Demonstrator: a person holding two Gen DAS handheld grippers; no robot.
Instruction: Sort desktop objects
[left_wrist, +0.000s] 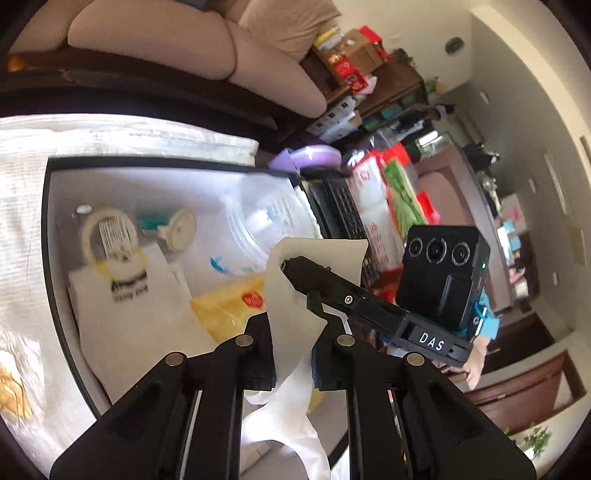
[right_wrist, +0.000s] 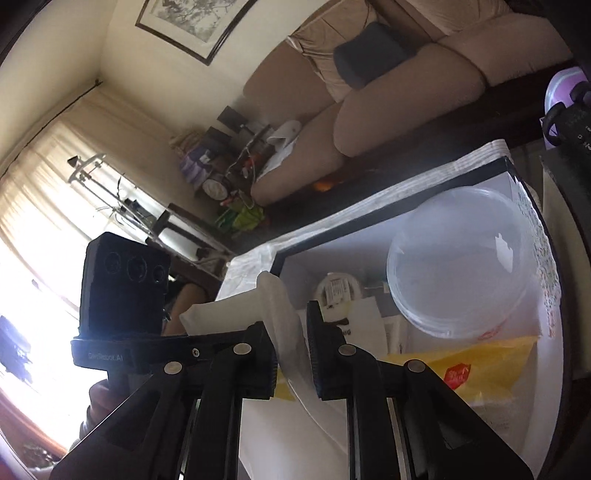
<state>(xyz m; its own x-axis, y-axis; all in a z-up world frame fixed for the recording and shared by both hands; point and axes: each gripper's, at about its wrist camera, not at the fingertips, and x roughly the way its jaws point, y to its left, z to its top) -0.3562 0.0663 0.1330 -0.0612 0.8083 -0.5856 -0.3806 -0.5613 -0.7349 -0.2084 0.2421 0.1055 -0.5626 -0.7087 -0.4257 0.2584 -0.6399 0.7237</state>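
Observation:
Both grippers hold one white tissue (left_wrist: 295, 306) between them above a black-rimmed white box (left_wrist: 46, 206). My left gripper (left_wrist: 293, 354) is shut on the tissue's lower part. My right gripper (right_wrist: 291, 350) is shut on the tissue (right_wrist: 275, 302) too; its finger (left_wrist: 317, 280) crosses the left wrist view. The box (right_wrist: 406, 192) holds a clear plastic lid (right_wrist: 458, 258), a yellow packet (right_wrist: 458, 365), a white paper bag (left_wrist: 125, 306), a tape roll (left_wrist: 110, 232) and a small cream and teal piece (left_wrist: 173, 229).
The box rests on a white cloth (left_wrist: 22, 192). A black keyboard (left_wrist: 340, 206) and red and green packets (left_wrist: 395, 192) lie beyond it. A beige sofa (right_wrist: 406, 103) stands behind. The left gripper's camera block (right_wrist: 125, 284) is at left in the right wrist view.

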